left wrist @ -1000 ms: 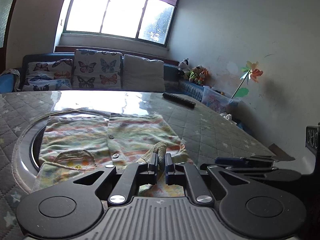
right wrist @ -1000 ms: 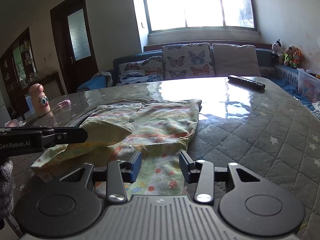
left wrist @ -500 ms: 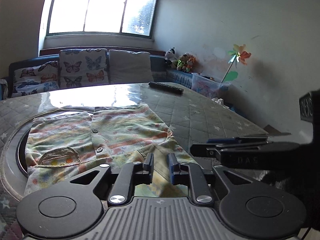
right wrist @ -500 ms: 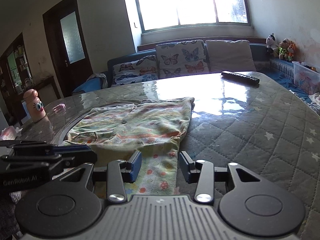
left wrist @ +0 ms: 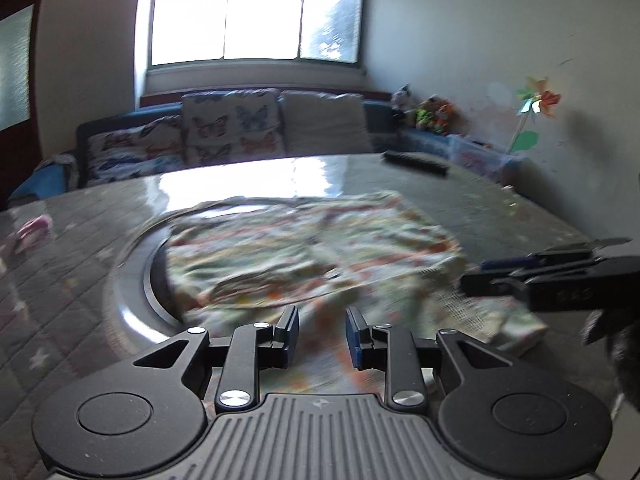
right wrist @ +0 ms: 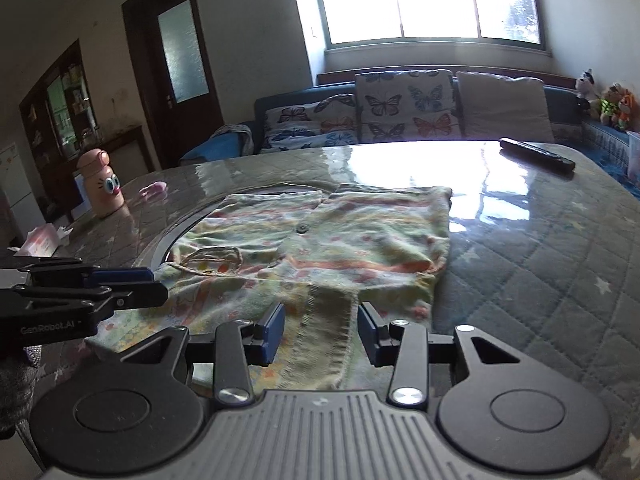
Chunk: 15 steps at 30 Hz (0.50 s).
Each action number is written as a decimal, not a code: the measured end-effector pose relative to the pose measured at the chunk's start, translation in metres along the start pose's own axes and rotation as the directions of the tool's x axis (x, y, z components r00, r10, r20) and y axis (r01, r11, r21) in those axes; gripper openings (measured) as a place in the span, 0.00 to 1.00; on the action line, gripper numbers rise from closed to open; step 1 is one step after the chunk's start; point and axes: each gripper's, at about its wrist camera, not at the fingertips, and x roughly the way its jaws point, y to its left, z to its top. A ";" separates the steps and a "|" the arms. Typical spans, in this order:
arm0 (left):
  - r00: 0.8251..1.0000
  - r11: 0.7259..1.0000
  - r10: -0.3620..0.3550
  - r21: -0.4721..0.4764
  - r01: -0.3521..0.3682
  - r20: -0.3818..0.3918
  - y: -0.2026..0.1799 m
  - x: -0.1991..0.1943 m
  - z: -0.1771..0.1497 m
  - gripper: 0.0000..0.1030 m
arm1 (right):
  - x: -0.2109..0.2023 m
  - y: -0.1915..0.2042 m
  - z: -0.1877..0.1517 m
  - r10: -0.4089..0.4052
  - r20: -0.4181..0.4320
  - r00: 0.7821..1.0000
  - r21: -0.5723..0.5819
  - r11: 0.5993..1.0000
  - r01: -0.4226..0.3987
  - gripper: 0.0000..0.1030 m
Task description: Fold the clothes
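Small patterned shirt (right wrist: 320, 248) spread flat on a quilted counter (right wrist: 540, 264), front up, one button and a chest pocket showing, its near hem toward both cameras and a ribbed cuff or sleeve end lying loose over that hem. Left gripper (left wrist: 322, 336) low over the near edge of the shirt, jaws just opened and parted, cloth beneath them but nothing pinched; view smeared with blur. Right gripper (right wrist: 320, 332) also spread, straddling the ribbed strip without pressing on it. Each gripper visible at the edge of the other's view, close together. Farther back, a remote control (right wrist: 536, 156) on the glossy part of the counter, a pink bottle with cartoon eyes (right wrist: 102, 190) off to the left, and a sofa with butterfly cushions (right wrist: 404, 106) under a bright window. Likely risks from here: closing on only the top layer, or only the ribbed strip, and dragging the folded part askew; catching too little cloth so it slips out mid-lift; bumping the two grippers together, given how near they sit; bunching thin fabric against the slick counter cover.
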 end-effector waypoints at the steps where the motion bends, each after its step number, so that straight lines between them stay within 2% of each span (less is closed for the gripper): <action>1: 1.000 1.000 0.015 -0.005 -0.015 -0.013 0.007 0.002 -0.003 0.26 | 0.003 0.003 0.002 0.007 -0.002 1.000 -0.011 1.000 -0.008 0.40; 7: 0.996 0.998 0.064 -0.025 -0.066 -0.066 0.031 0.008 -0.017 0.26 | 0.029 0.016 0.009 0.027 -0.033 0.999 -0.070 0.997 -0.029 0.40; 12: 0.995 0.997 0.072 -0.013 -0.073 -0.071 0.036 0.008 -0.021 0.26 | 0.050 0.010 0.003 0.003 -0.078 0.997 -0.067 0.998 -0.008 0.39; 15: 0.995 0.997 0.076 -0.014 -0.077 -0.069 0.038 0.007 -0.015 0.26 | 0.048 0.009 0.002 0.002 -0.080 0.997 -0.069 0.998 -0.007 0.38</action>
